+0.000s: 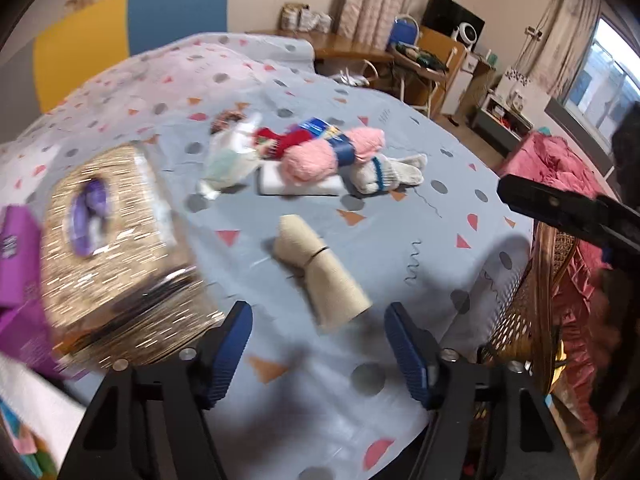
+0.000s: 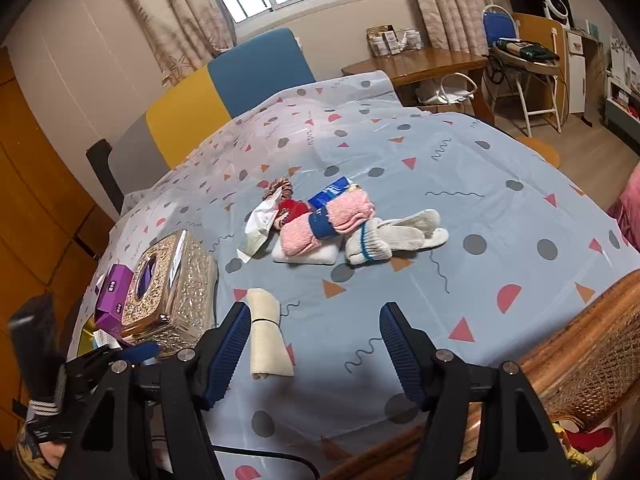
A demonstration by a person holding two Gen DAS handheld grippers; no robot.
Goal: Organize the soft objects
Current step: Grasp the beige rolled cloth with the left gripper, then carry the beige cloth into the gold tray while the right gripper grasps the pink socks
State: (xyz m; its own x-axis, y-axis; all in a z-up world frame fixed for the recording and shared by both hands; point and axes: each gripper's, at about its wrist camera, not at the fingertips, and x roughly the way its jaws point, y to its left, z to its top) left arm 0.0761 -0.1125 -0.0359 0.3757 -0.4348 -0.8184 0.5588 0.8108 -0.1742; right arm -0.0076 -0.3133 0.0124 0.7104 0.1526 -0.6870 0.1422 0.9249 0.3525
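Both the left gripper [image 1: 318, 350] and right gripper [image 2: 312, 350] hang spread and empty over bare tablecloth [image 2: 500, 220] near the table's edge, the beige roll [image 2: 266, 334] lying lengthwise toward the pile.

Print on the purple box [image 2: 114, 294] and blue band [image 2: 322, 226] — too blurred to read.
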